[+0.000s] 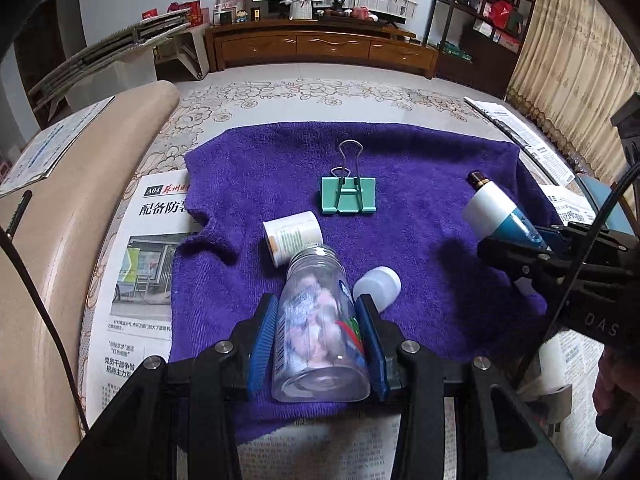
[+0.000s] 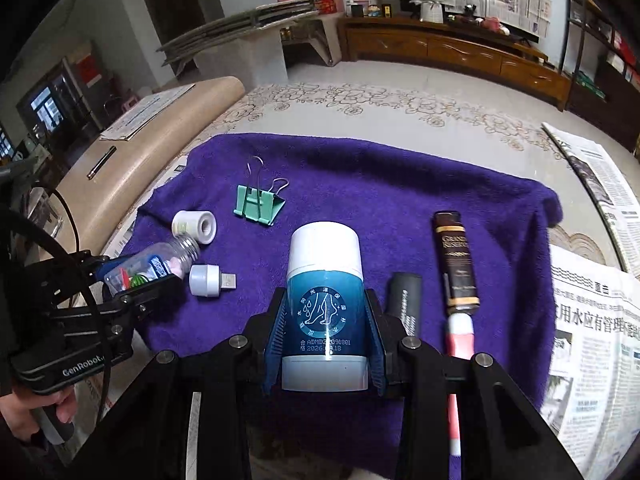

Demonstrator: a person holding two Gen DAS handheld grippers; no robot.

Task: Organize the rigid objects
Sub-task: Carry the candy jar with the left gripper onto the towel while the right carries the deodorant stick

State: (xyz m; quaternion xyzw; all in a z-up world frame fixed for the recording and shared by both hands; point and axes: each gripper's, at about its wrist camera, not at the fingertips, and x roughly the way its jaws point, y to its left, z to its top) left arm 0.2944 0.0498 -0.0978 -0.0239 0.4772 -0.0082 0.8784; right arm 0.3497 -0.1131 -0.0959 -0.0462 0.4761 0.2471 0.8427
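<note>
Clear bottle point(image 1: 320, 328) between left gripper point(image 1: 320, 316) fingers, teal stick point(image 2: 325, 312) between right gripper point(image 2: 325, 320) fingers

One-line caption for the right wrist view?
Right claw grips a teal-and-white bottle above the purple towel; left claw holds a clear jar.

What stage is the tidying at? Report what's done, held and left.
Done: nothing looks sorted yet.

In hand: the left gripper is shut on the clear plastic bottle, and the right gripper is shut on the teal-and-white cylinder.

Left on the purple towel: green binder clip, white tape roll, white USB plug, brown tube, black cylinder.
</note>
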